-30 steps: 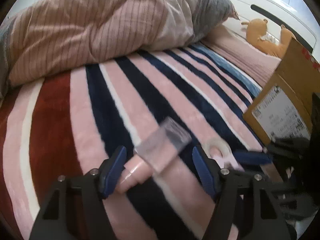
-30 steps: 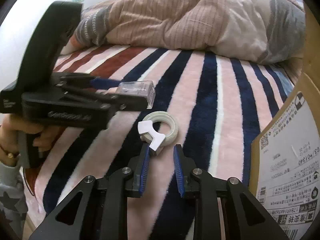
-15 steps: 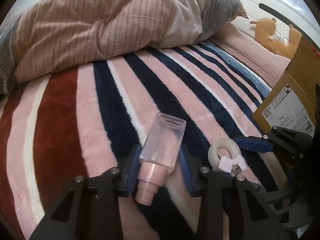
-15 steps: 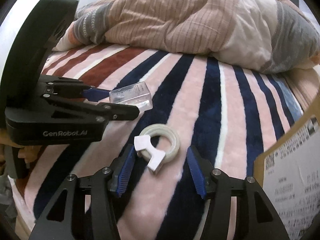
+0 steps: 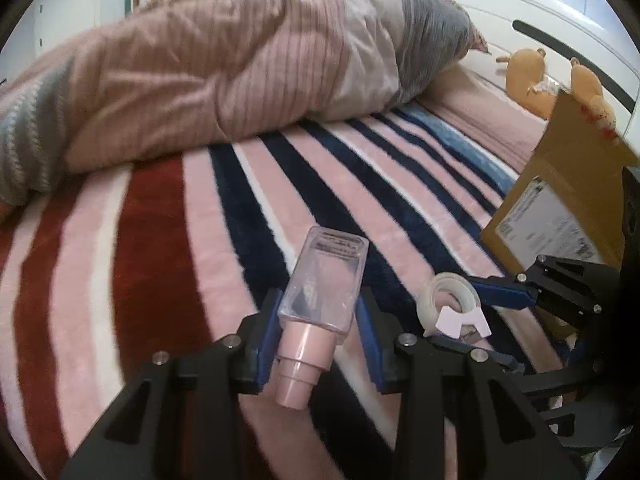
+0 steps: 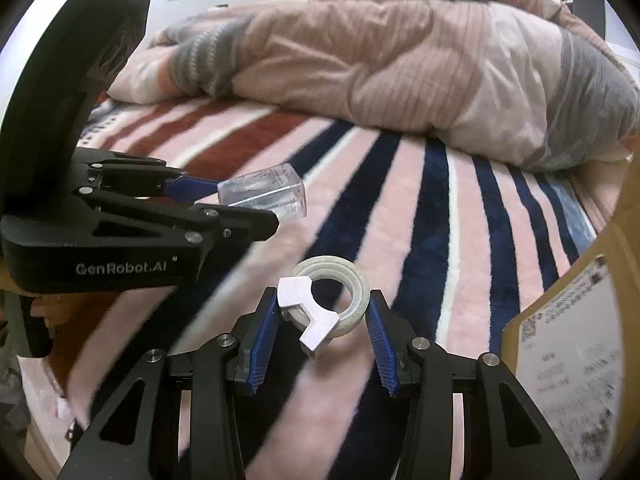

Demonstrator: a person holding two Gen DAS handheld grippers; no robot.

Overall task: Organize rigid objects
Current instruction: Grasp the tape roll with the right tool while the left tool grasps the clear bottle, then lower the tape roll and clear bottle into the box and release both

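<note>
A clear bottle with a pink cap (image 5: pixel 320 300) lies between the blue pads of my left gripper (image 5: pixel 318 322), which is shut on it. The bottle also shows in the right wrist view (image 6: pixel 264 196), lifted a little above the striped blanket (image 5: pixel 160 260). A white tape roll with a white dispenser clip (image 6: pixel 332 304) lies on the blanket between the pads of my right gripper (image 6: pixel 320 328). The jaws stand around the roll, close to its sides. The roll also shows in the left wrist view (image 5: pixel 450 304).
A cardboard box with a white label (image 5: pixel 560 216) stands at the right; it also shows in the right wrist view (image 6: pixel 576 360). A bunched pink and grey duvet (image 5: pixel 240 68) lies at the back. A brown plush toy (image 5: pixel 532 76) sits behind the box.
My left gripper has closed on the bottle and raised it slightly. My right gripper has opened and moved forward, so that its pads now flank the tape roll.
</note>
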